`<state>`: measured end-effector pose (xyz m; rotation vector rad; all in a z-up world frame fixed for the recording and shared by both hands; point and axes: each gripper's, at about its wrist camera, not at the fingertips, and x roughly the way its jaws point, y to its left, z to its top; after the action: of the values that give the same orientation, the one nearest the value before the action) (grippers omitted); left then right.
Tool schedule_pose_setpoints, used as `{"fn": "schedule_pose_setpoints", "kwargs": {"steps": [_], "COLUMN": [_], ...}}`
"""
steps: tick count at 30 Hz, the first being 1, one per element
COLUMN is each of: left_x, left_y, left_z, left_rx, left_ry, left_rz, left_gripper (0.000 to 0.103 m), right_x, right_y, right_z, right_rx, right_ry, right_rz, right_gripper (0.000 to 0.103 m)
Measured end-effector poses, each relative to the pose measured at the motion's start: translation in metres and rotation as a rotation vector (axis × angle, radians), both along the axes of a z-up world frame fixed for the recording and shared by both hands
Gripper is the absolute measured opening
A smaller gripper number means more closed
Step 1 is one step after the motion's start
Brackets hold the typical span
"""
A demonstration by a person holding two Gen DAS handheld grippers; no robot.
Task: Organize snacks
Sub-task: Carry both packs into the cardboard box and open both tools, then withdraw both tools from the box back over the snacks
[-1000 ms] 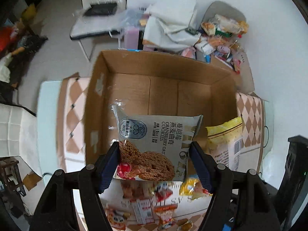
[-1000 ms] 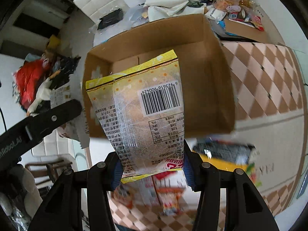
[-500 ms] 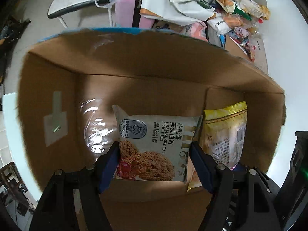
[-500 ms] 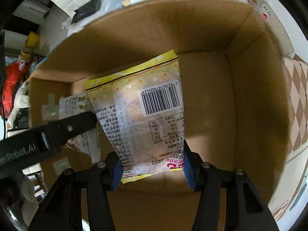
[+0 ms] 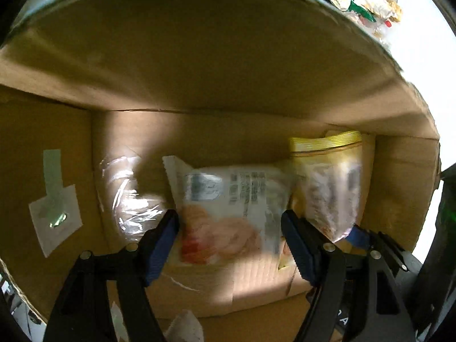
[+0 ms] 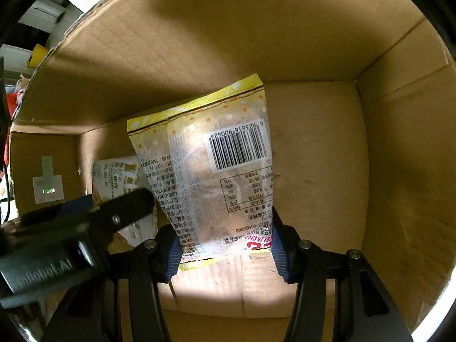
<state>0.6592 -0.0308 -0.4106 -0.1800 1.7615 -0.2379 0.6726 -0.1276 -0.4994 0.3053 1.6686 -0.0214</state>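
Both grippers reach down into an open cardboard box [image 5: 199, 71]. My left gripper [image 5: 229, 228] has its jaws opening around a white cranberry oat cookie packet [image 5: 228, 208]. That packet is blurred and looks loose between the blue pads, near the box floor. My right gripper [image 6: 225, 245] is shut on the lower end of a yellow snack packet [image 6: 216, 176], barcode side up, held just right of the cookie packet. The same yellow snack packet [image 5: 327, 188] shows in the left wrist view. In the right wrist view the cookie packet [image 6: 119, 173] is partly hidden behind a left gripper finger [image 6: 114, 213].
Brown box walls [image 6: 399, 171] close in on every side. A taped white patch [image 5: 54, 205] sits on the left wall, with crinkled clear film [image 5: 128, 199] beside it. Several snack packets [image 5: 362, 2] lie outside past the far right rim.
Both grippers have sunk from above the box to deep inside it. The left jaws now stand wider, and the cookie packet has gone blurred between them. The right grip is unchanged.
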Motion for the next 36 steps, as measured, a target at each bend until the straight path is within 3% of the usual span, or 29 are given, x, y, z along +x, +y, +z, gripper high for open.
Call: {"fn": "schedule_pose_setpoints", "kwargs": {"steps": [1,2,4,10,14,24,29,36], "left_x": [0.000,0.000,0.000,-0.015,-0.036,-0.095,-0.127,-0.171], "left_y": [0.001,0.002,0.003,0.005,0.009,0.025,0.027,0.032], "left_z": [0.002,0.005,0.012,0.043,0.071,0.121,0.143,0.181], "left_rx": [-0.007,-0.010,-0.007,-0.018,0.024,0.115,0.113,0.105], "left_ry": [0.001,-0.003,-0.020,-0.094,-0.178,-0.374,-0.431,-0.509], "left_rz": [0.006,0.008,0.011,-0.009,-0.050,-0.071,-0.051,-0.028], "left_gripper": [0.081,0.088,0.089,0.089,0.089,0.089,0.089,0.089], "right_x": [-0.002,-0.018,-0.022,-0.036,-0.057,-0.141,-0.153,-0.193], "right_y": [0.000,0.000,-0.003,-0.007,-0.006,-0.022,0.006,0.010], "right_z": [-0.001,0.001,0.009,0.034,0.057,0.119,0.164,0.209], "right_rx": [0.001,-0.006,-0.008,-0.050,-0.079,-0.142,-0.198,-0.197], "right_ry": [0.003,0.003,-0.002,-0.027,-0.054,-0.210,-0.289,-0.377], "right_rz": [0.003,0.003,0.007,0.035,0.051,0.023,0.042,0.058], "right_gripper": [0.060,0.075,0.094,0.094,0.095,0.095,0.095,0.095]}}
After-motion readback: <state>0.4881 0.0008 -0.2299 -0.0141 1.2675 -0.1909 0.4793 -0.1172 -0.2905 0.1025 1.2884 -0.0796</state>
